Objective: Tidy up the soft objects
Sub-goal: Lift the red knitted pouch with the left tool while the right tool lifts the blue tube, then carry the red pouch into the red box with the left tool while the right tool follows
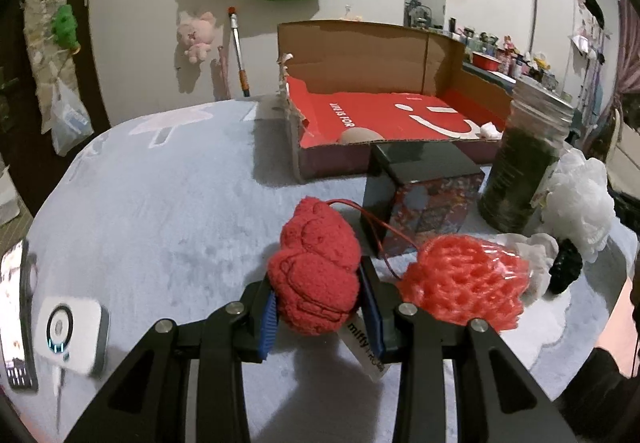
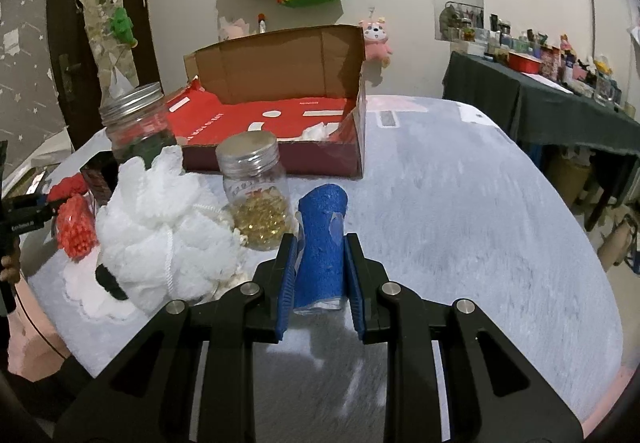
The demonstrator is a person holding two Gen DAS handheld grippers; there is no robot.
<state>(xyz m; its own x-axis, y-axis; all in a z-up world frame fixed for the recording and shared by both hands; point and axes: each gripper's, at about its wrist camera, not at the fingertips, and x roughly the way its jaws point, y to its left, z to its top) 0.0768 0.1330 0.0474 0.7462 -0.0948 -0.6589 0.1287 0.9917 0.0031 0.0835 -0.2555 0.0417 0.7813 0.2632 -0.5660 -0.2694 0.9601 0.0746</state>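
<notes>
Nearest the lens, the left claw (image 1: pixel 318 309) was clamped on a red plush toy (image 1: pixel 316 271), its blue pads pressed into both flanks and the tag hanging beneath. Just right of it lay a red mesh sponge (image 1: pixel 462 283), with a dark printed box (image 1: pixel 424 199) behind and a white bath pouf (image 1: pixel 578 203) further right. The right claw (image 2: pixel 320 275) was closed narrow on a blue foam roll (image 2: pixel 322 239), whose long axis ran upright between the pads. An open cardboard box (image 1: pixel 360 47) with a red lining lay ahead of both claws, up and to the right of the plush and up and slightly left of the roll; neither hand appeared clearly nearer. Judged next: carry forward over the front wall. The worktop (image 2: pixel 460 223) carried a pale fleece cover. Two lidded jars (image 2: pixel 256 191) stood close to the roll's path. Bags hung on the rear wall.
</notes>
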